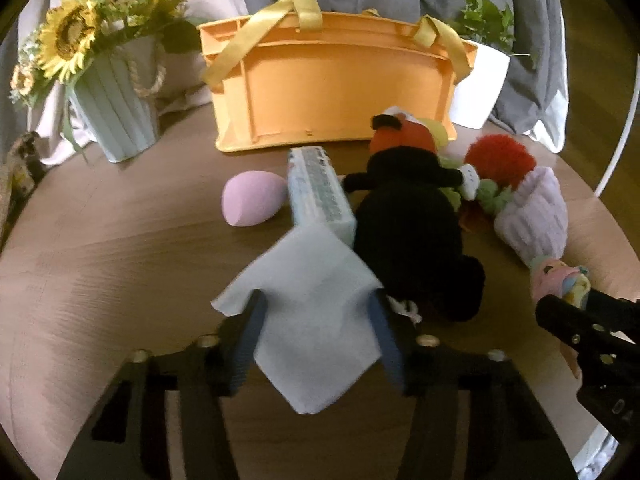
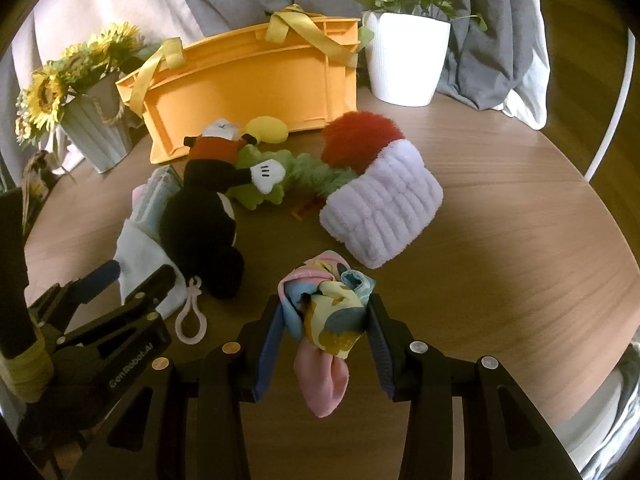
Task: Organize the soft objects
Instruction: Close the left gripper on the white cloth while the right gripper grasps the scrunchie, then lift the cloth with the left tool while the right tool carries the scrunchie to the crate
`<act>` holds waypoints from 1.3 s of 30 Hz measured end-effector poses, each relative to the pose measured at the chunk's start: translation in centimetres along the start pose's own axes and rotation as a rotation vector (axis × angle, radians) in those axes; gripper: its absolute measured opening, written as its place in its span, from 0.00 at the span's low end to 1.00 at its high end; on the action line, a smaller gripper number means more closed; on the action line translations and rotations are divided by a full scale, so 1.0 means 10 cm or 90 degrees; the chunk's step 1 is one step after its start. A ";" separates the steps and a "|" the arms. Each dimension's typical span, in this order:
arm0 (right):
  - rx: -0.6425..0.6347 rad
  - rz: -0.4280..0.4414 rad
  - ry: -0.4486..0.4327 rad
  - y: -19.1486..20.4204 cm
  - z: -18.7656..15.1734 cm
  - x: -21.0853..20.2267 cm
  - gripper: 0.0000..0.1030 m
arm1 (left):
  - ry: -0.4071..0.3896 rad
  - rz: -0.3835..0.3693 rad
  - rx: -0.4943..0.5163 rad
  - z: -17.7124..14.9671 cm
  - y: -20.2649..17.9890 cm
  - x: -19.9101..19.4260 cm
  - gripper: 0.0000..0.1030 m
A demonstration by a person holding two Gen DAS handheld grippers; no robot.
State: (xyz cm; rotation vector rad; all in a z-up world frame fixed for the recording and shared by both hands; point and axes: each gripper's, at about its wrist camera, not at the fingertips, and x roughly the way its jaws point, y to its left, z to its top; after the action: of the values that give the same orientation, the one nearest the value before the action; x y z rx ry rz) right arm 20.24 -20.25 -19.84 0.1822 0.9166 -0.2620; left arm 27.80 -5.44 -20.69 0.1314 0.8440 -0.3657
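1. Holding a bunched scarf (image 2: 326, 312) in the right gripper (image 2: 325, 330), fingers (image 2: 269, 340) pressing on it from both sides, pink tail hanging below, clear of the desk (image 2: 500, 220).
2. Straddling a white tissue (image 1: 310, 300) with the left gripper (image 1: 318, 334); fingers (image 1: 251, 334) spread wide, not clamping; tissue trailing from a tissue pack (image 1: 320, 194).
3. Judging the step in hand: carrying the scarf to the orange bin (image 2: 256, 76) at the back of the desk, lying on its side, opening facing away.
4. Advising: keeping a firm squeeze on the bundle, lifting over the toy pile, not dragging the loose tail across it, releasing only once well inside the bin.
5. Advising further: standing the bin upright first looking necessary, judging from its present position.
6. Counting soft items on the desk: one mouse doll (image 2: 208, 200), one green plush (image 2: 280, 178), one red pompom (image 2: 360, 138), one lilac headband (image 2: 382, 216), one pink sponge (image 1: 252, 200).
7. Counting elsewhere: one keyring clip (image 2: 192, 316), one sunflower pot (image 1: 116, 108), one white plant pot (image 2: 406, 56).
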 end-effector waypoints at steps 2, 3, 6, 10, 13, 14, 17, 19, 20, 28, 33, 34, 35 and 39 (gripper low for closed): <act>0.002 0.001 0.001 0.00 0.00 0.01 0.41 | 0.000 -0.012 -0.006 0.00 0.01 -0.01 0.25; 0.004 0.002 0.001 0.01 0.00 0.01 0.41 | 0.000 -0.018 -0.005 -0.01 0.01 -0.01 0.17; 0.005 0.001 0.001 0.00 0.00 0.00 0.41 | -0.002 -0.021 -0.002 -0.01 0.01 -0.01 0.07; 0.006 0.001 0.002 0.00 0.00 0.01 0.41 | -0.002 -0.030 -0.008 0.00 0.03 -0.01 0.04; 0.005 0.004 0.001 0.00 0.00 0.00 0.41 | -0.001 -0.035 -0.011 0.00 0.03 -0.03 0.03; 0.005 0.006 0.000 0.00 0.00 -0.01 0.41 | -0.001 -0.038 -0.012 0.01 0.03 -0.04 0.03; 0.005 0.010 -0.003 0.01 -0.01 -0.04 0.41 | -0.004 -0.045 -0.017 0.01 0.04 -0.11 0.03; 0.007 0.015 -0.008 0.01 0.00 -0.08 0.41 | -0.007 -0.047 -0.021 0.02 0.04 -0.17 0.03; 0.007 0.017 -0.010 0.01 0.00 -0.10 0.41 | -0.010 -0.047 -0.022 0.02 0.04 -0.20 0.03; 0.005 0.035 -0.032 0.04 0.06 -0.27 0.41 | -0.039 -0.051 -0.021 0.11 0.07 -0.48 0.03; 0.003 0.047 -0.058 0.04 0.16 -0.39 0.41 | -0.066 -0.053 -0.023 0.22 0.07 -0.67 0.03; 0.002 0.048 -0.063 0.05 0.18 -0.42 0.41 | -0.072 -0.054 -0.023 0.24 0.07 -0.70 0.03; 0.000 0.051 -0.070 0.05 0.20 -0.45 0.41 | -0.078 -0.055 -0.023 0.27 0.07 -0.74 0.03; -0.005 0.060 -0.095 0.06 0.30 -0.57 0.41 | -0.105 -0.052 -0.021 0.39 0.07 -0.89 0.03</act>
State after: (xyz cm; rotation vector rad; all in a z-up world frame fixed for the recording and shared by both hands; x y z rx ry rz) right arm 19.39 -19.68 -13.42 0.1950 0.7587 -0.1813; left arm 25.37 -3.44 -11.44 0.0352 0.6932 -0.4335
